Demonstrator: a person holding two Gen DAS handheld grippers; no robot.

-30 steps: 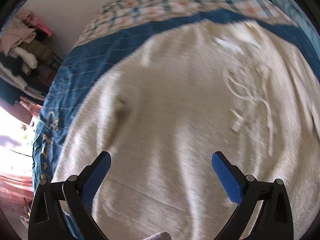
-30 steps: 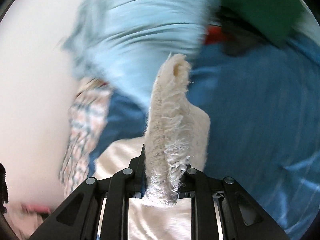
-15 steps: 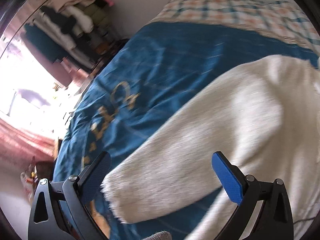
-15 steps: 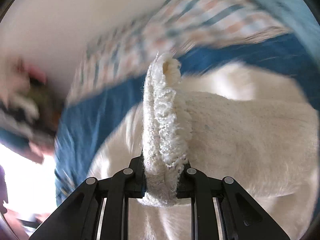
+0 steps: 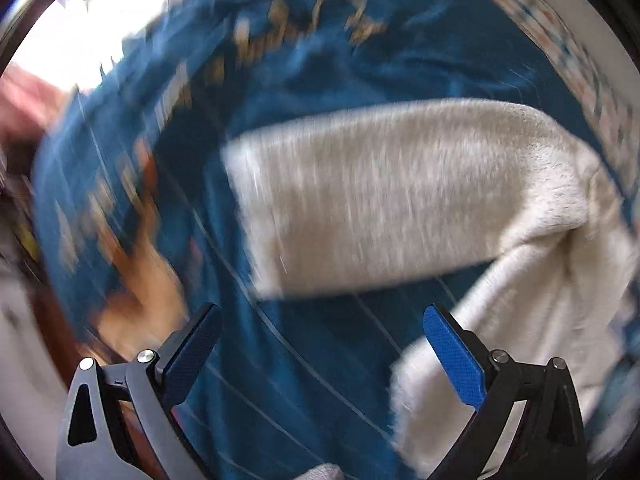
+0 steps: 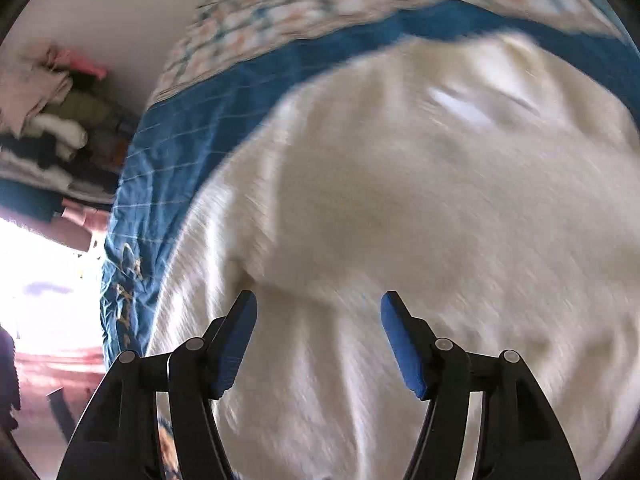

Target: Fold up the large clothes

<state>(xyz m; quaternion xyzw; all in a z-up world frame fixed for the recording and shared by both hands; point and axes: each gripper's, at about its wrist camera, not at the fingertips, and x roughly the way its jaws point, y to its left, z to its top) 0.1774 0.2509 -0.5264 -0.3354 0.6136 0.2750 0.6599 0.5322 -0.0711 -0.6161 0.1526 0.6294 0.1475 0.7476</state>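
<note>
Cream sweater [image 6: 420, 208] sleeve [image 5: 400, 196] lies crosswise, cuff leftward; left tool [image 5: 320, 344] gapes empty, right tool [image 6: 318, 328] is opening, empty.

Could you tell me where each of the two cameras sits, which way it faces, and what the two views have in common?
Left wrist: sits on the left gripper, looking down at the cream sweater's sleeve lying on the blue bedspread; its two blue-padded fingers stand wide apart, nothing between them.
Right wrist: sits on the right gripper, angled down over the sweater's body; its jaws are opening, nothing clamped.
Shared: the same cream sweater, blue bedspread and checked bedding show in both.
</note>
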